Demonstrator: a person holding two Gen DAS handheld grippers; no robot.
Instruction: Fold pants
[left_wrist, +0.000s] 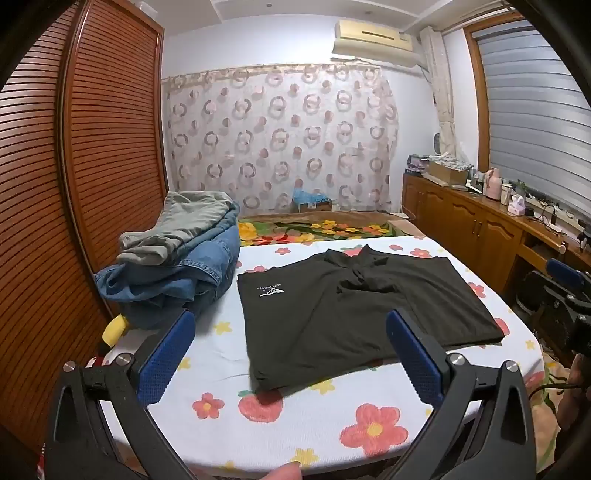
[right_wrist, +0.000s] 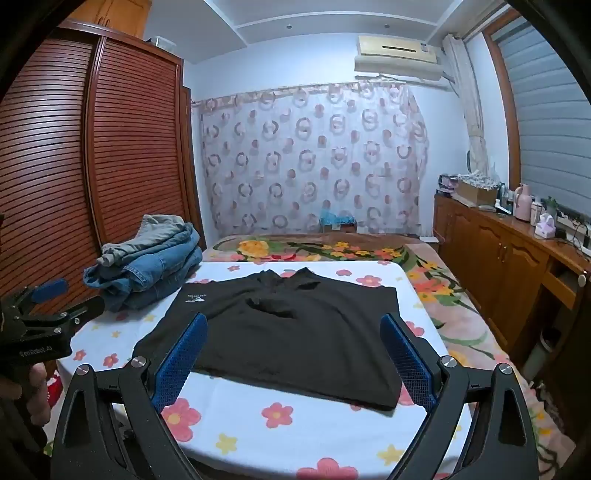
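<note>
Black shorts (right_wrist: 280, 332) are lying flat at the table's (left_wrist: 280, 435) centre, denim pile (left_wrist: 177, 273) at ten o'clock. Both grippers (left_wrist: 291, 354) (right_wrist: 291, 358) are being held wide apart, empty; a hem pinch is likely needed next.

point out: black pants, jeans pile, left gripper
black pants (left_wrist: 362, 314): left wrist view, middle of the fabric.
jeans pile (left_wrist: 177, 266): left wrist view, blue denim side.
left gripper (left_wrist: 290, 325): left wrist view, midway between fingertips.

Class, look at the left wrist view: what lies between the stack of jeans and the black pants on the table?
Only a bare strip of the flowered tablecloth separates the jeans stack from the black pants; the right wrist view agrees.
</note>
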